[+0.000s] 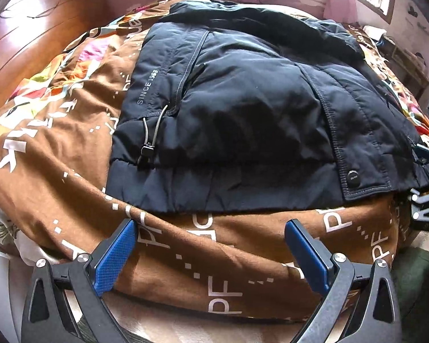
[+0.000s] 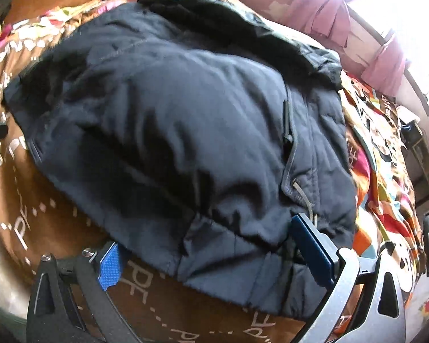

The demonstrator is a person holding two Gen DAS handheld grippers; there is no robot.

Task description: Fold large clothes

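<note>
A dark navy padded jacket (image 1: 243,108) lies on a bed, its sides folded in, with "SINCE 1963" on one panel and a drawcord at the hem. My left gripper (image 1: 211,228) is open and empty, just short of the jacket's near hem, over the brown bedspread. In the right wrist view the jacket (image 2: 171,131) fills the frame. My right gripper (image 2: 205,245) is open with its jaws astride the jacket's near hem; the left pad (image 2: 110,268) is partly under the cloth edge. The right gripper also shows at the left wrist view's right edge (image 1: 425,200).
The bed carries a brown bedspread (image 1: 71,148) with white letters and bright patches. A wooden headboard (image 1: 34,37) stands at the far left. Pink curtains (image 2: 385,65) and a window lie at the back right. Furniture (image 2: 423,154) lies right of the bed.
</note>
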